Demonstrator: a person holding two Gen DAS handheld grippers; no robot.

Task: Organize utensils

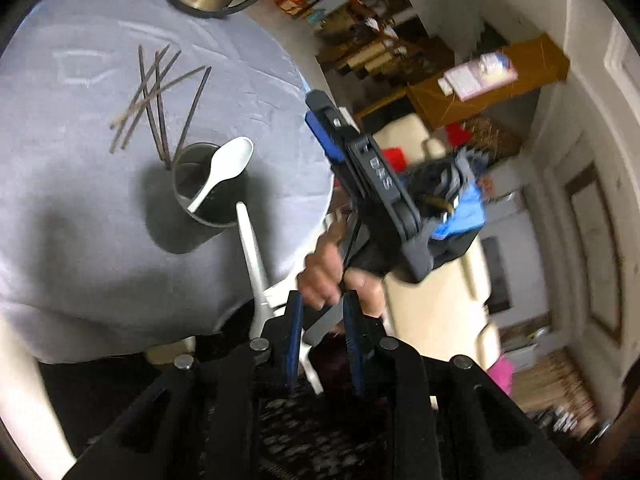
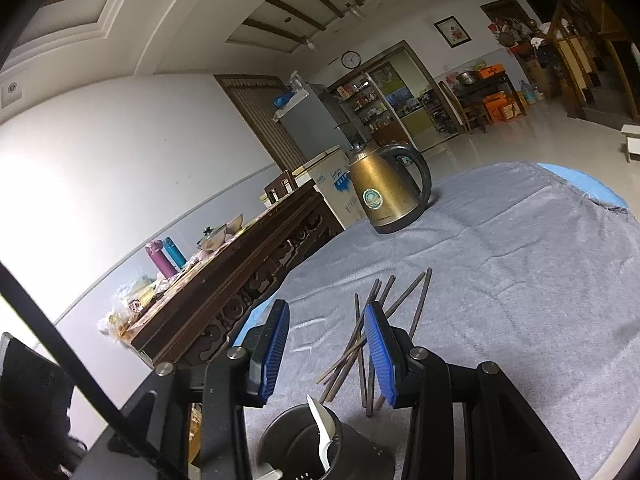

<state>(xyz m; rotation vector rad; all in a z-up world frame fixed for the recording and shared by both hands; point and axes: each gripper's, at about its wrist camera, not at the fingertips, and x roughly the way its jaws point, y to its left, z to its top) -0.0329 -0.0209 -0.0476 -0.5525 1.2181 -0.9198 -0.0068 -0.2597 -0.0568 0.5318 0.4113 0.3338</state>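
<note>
My left gripper [image 1: 323, 298] is shut on a white spoon [image 1: 253, 256] by its bowl end, and the handle sticks out up and to the left, above the table's near edge. A metal cup [image 1: 204, 188] stands on the grey cloth with another white spoon [image 1: 229, 163] leaning in it. Several dark chopsticks [image 1: 160, 96] lie loosely crossed beyond the cup. My right gripper [image 2: 326, 344] stands open and empty above the cup [image 2: 304, 440], which holds the spoon [image 2: 323, 428]; the chopsticks [image 2: 400, 304] lie just past its fingers. The left wrist view shows that right gripper [image 1: 322, 120] in a hand [image 1: 328, 272].
A bronze kettle [image 2: 386, 188] stands at the far side of the round table, whose grey cloth [image 2: 520, 280] hangs over its edge. A dark carved wooden sideboard [image 2: 240, 272] runs along the table's left. Shelves and furniture line the room beyond.
</note>
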